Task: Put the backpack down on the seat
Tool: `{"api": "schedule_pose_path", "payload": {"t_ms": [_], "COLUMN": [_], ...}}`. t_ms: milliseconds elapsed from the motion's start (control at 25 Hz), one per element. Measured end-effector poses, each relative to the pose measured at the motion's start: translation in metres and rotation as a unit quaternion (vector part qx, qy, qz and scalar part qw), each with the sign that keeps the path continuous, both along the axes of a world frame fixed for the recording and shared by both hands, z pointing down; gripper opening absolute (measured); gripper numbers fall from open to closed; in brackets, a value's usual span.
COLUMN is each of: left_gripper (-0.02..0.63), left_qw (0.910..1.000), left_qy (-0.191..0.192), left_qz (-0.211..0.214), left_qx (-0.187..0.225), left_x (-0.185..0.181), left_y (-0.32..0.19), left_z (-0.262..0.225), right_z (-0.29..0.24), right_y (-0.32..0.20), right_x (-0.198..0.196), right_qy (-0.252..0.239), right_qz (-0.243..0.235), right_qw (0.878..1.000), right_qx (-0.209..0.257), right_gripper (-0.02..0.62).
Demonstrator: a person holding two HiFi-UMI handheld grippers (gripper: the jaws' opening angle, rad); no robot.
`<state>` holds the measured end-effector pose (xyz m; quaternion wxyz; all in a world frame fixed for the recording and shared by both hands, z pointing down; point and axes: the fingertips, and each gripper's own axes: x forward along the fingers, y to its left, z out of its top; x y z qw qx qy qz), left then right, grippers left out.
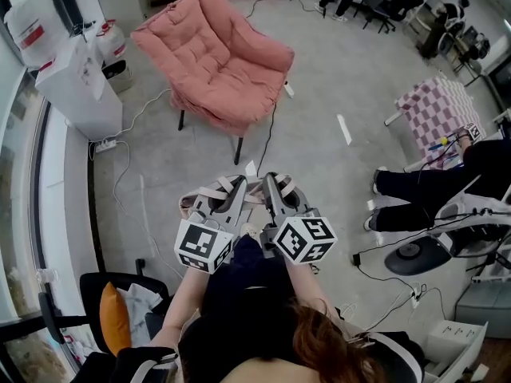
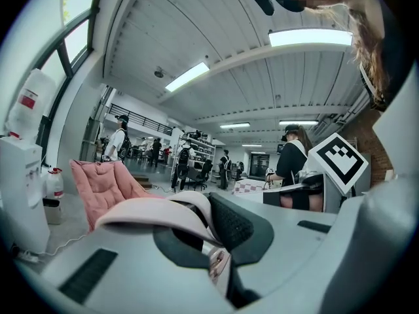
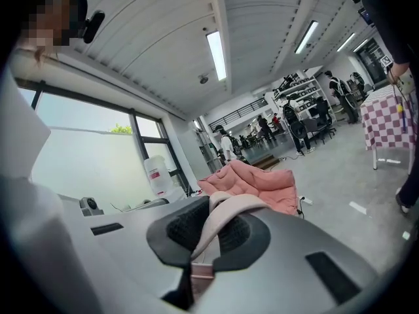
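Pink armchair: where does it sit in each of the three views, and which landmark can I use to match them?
Head view: the pink armchair sits at upper centre-left.
Left gripper view: the armchair is low at left, behind the backpack strap.
Right gripper view: the armchair is just right of centre, beyond the strap.
Shared landmark: the checkered table, right of the armchair in all three.

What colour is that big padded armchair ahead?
The padded armchair is pink; the head view shows it best.
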<state>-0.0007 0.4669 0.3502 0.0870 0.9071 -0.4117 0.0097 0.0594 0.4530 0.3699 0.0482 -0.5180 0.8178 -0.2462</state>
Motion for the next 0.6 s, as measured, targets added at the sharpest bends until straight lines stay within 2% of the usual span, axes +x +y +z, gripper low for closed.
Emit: {"api": "schedule_pose_path", "payload": {"t_ms": [360,600], "left_gripper": [0.017,0.017], "left_qw": [0.9999,0.9999], "left_qy": [-0.004,0.002], "left_qz": [-0.007,-0.016], "left_qx": [0.011,-0.001], "left_x": [0.045,0.06], "left_y": [-0.066,-0.09], "left_z": [0.003,0.011], "right_z": [0.004,0.009], "right_y": [-0.066,-0.092], "right_x": [0.045,0.06], "right_qy": [-0.003,-0.003], "right_qz": [-0.005,-0.016], "right_qw": [1.0,1.0], "right_qx": [0.005,-0.002], "right_gripper": [0.044,0.044]}}
